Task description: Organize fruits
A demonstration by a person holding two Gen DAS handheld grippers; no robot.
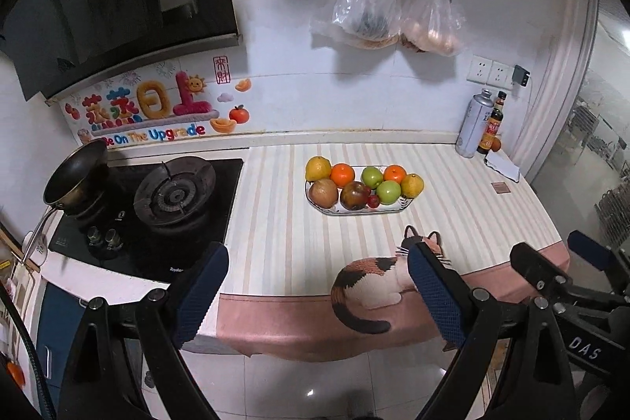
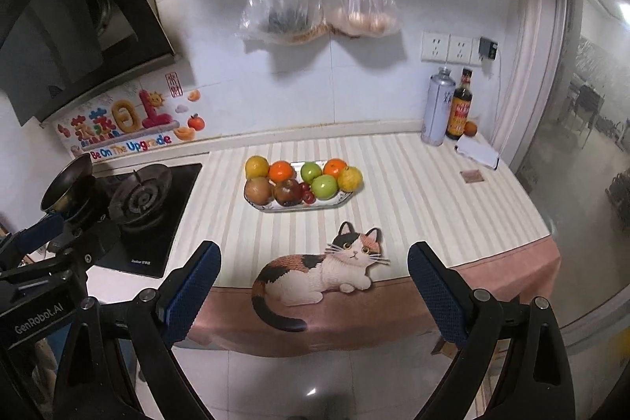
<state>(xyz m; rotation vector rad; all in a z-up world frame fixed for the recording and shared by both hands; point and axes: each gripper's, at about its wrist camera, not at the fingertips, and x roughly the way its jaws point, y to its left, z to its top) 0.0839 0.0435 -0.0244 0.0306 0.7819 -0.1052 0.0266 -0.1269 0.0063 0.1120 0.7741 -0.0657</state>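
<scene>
Both my grippers, left (image 1: pixel 317 286) and right (image 2: pixel 313 286), hang spread apart and empty at the counter's edge; beyond, every fruit sits piled in the oval white dish (image 2: pixel 297 209) — looks nearly finished, I'd say.

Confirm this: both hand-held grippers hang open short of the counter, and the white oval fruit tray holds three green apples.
Wrong on one count: the white oval fruit tray holds two green apples, as the right wrist view shows. The left hand-held gripper and right hand-held gripper do hang open short of the counter.
</scene>
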